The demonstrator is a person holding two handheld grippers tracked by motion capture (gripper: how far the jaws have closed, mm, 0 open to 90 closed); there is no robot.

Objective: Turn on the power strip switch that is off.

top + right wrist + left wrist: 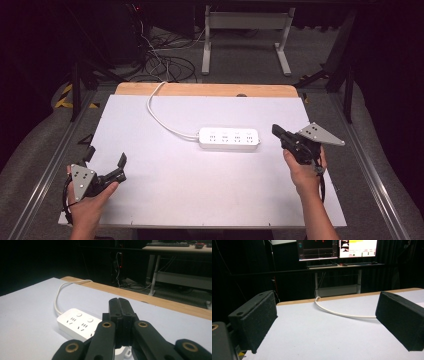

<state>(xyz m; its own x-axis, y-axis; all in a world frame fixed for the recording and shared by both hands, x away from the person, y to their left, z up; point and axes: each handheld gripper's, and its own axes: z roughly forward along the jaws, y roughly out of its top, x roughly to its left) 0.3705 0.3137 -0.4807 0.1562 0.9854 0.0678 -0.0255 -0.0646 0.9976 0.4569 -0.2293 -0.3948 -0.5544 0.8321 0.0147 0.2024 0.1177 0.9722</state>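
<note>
Two grippers flanked the power strip [229, 138]: the right gripper [276, 131], fingers pressed together, sat just beside it, seemingly to nudge it, while the left gripper [106, 156], fingers wide, waited well apart.

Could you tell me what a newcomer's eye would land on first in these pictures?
Probably the white power strip lying mid-table on the pale tabletop, its white cord curving off over the far wooden edge. Next, the right gripper, jaws shut, sits just off the strip's right end, while the left gripper rests open near the front left corner.
</note>
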